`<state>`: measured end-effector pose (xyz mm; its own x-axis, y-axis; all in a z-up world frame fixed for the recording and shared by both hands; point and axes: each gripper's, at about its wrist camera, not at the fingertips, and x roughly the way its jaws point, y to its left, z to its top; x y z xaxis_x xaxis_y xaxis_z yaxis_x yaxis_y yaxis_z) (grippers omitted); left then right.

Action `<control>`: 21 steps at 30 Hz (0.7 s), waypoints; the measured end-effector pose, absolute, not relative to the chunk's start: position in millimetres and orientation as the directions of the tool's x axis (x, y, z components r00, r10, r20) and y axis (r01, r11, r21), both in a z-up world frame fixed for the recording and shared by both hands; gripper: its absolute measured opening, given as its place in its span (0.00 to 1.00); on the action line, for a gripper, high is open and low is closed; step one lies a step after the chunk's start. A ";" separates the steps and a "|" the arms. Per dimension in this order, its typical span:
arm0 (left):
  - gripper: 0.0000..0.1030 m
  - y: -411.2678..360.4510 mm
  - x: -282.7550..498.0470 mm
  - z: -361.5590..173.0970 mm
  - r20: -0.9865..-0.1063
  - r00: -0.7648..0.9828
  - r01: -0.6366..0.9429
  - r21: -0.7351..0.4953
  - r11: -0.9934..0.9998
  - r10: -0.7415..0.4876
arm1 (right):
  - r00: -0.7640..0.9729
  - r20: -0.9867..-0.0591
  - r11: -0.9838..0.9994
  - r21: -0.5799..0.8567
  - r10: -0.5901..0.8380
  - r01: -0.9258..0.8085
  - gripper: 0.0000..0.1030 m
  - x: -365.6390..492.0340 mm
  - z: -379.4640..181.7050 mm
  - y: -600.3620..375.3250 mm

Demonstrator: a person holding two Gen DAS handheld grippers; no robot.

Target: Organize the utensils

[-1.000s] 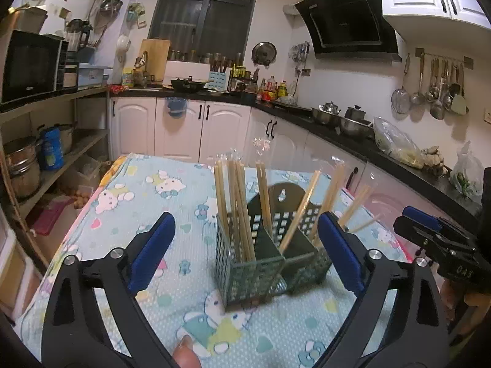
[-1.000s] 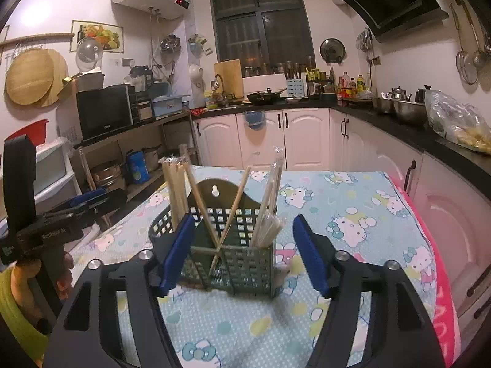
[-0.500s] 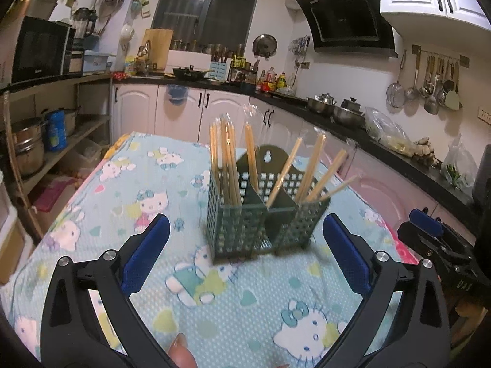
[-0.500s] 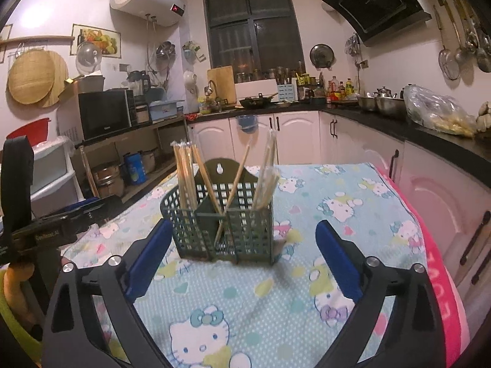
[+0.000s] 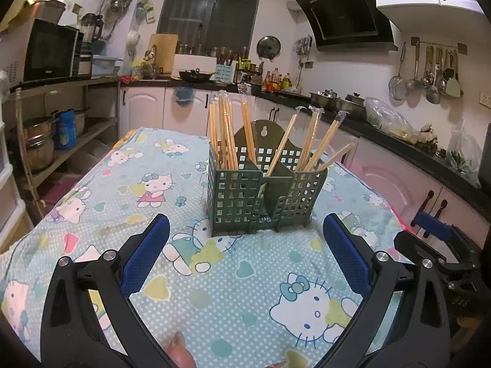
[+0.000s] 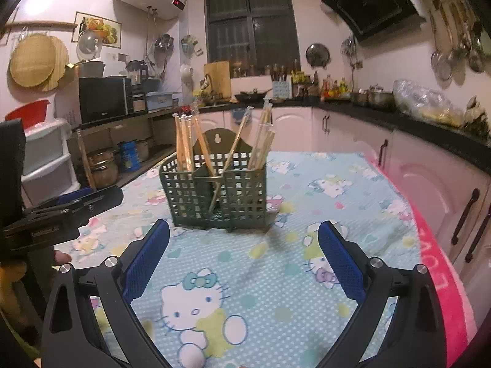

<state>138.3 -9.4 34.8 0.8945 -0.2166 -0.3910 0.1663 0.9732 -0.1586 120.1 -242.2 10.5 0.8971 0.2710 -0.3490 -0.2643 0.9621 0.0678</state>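
My right fingers (image 6: pixel 242 256) have just been opening and now stand spread wide with nothing between them. Both hands have pulled back from the green basket (image 5: pixel 265 196), which looked larger a second ago. It stands alone toward the middle of the desk (image 5: pixel 101 202), well apart from both tools, with the chopsticks (image 5: pixel 225 132) upright in its compartments: a bunch in the left one, a few leaning in the middle and right. I take that to mean the sorting is finished or nearly so. My left fingers (image 5: pixel 245 256) are spread just as wide and empty. Both tools point slightly downward across the desk toward the basket, side by side.
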 end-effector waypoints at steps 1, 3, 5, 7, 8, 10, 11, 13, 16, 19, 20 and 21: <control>0.89 -9.7 137.0 32.1 -0.384 0.898 0.165 -0.158 0.973 -0.215 | 0.902 -0.341 0.964 0.061 0.265 -0.260 0.92 118.8 8.2 -241.9; 0.89 -9.6 134.4 27.6 -0.379 0.902 0.157 -0.162 0.974 -0.208 | 0.907 -0.331 0.965 0.053 0.261 -0.259 0.92 117.2 3.0 -242.1; 0.89 -11.2 132.1 23.6 -0.379 0.903 0.153 -0.161 0.975 -0.204 | 0.906 -0.334 0.965 0.049 0.259 -0.258 0.92 116.8 -1.4 -241.2; 0.89 -11.6 131.1 20.6 -0.378 0.905 0.146 -0.155 0.977 -0.195 | 0.904 -0.337 0.964 0.049 0.263 -0.262 0.92 116.6 -3.5 -238.8; 0.89 -11.8 130.0 19.1 -0.373 0.907 0.146 -0.151 0.978 -0.193 | 0.903 -0.342 0.964 0.045 0.262 -0.262 0.92 117.0 -5.1 -236.9; 0.89 -11.5 129.1 17.7 -0.366 0.912 0.140 -0.145 0.980 -0.184 | 0.902 -0.345 0.964 0.040 0.259 -0.261 0.92 117.1 -8.2 -234.6; 0.89 -11.0 128.8 16.7 -0.364 0.913 0.138 -0.145 0.980 -0.182 | 0.903 -0.346 0.966 0.038 0.254 -0.257 0.92 116.7 -10.1 -233.2; 0.89 -10.3 129.2 13.2 -0.367 0.912 0.139 -0.147 0.979 -0.184 | 0.905 -0.344 0.966 0.031 0.250 -0.255 0.92 116.0 -12.6 -231.3; 0.89 -10.0 130.1 8.0 -0.377 0.906 0.141 -0.155 0.978 -0.191 | 0.909 -0.347 0.970 0.022 0.233 -0.240 0.92 114.8 -16.3 -229.8; 0.89 -10.7 130.1 3.0 -0.393 0.902 0.132 -0.146 0.980 -0.180 | 0.908 -0.353 0.973 0.032 0.226 -0.229 0.93 115.5 -19.8 -231.1; 0.89 -10.9 130.1 2.0 -0.397 0.900 0.132 -0.148 0.980 -0.181 | 0.908 -0.354 0.973 0.036 0.225 -0.227 0.93 115.9 -20.1 -231.9; 0.89 -10.5 130.0 1.8 -0.397 0.900 0.132 -0.150 0.980 -0.182 | 0.908 -0.356 0.974 0.037 0.222 -0.224 0.93 116.2 -20.5 -232.4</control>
<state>130.0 -10.5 1.8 0.8997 -0.1818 -0.3968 0.1316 0.9798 -0.1504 116.2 -232.4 -20.5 0.9078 0.2224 -0.3556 -0.2241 0.9739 0.0372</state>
